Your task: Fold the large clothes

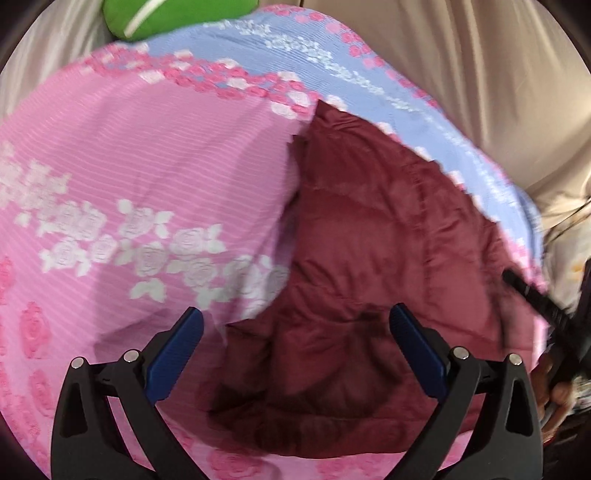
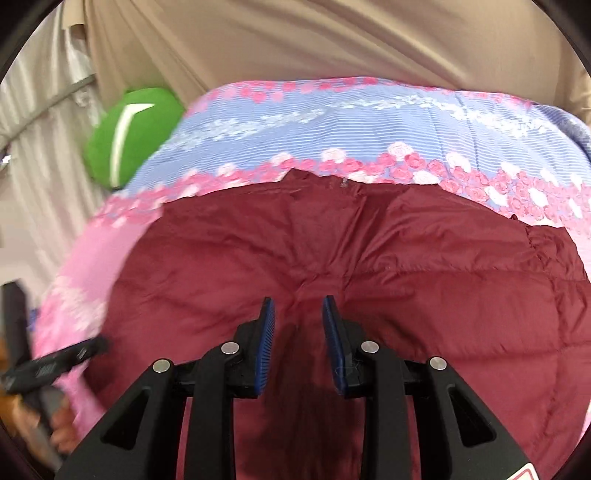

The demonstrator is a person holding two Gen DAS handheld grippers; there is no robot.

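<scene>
A dark red quilted jacket (image 1: pixel 369 280) lies on a pink and blue floral bed cover (image 1: pixel 122 162). My left gripper (image 1: pixel 295 325) is wide open and empty, just above the jacket's near left part. In the right wrist view the jacket (image 2: pixel 369 258) fills the middle, its collar at the far edge. My right gripper (image 2: pixel 298 314) hovers over the jacket's middle with its jaws a small gap apart and nothing between them. The right gripper's tool also shows at the right edge of the left wrist view (image 1: pixel 535 299).
A green cushion (image 1: pixel 166 18) lies at the bed's far left and also shows in the right wrist view (image 2: pixel 129 133). A beige curtain (image 2: pixel 314 44) hangs behind the bed. The floral cover (image 2: pixel 369 118) extends beyond the jacket on all far sides.
</scene>
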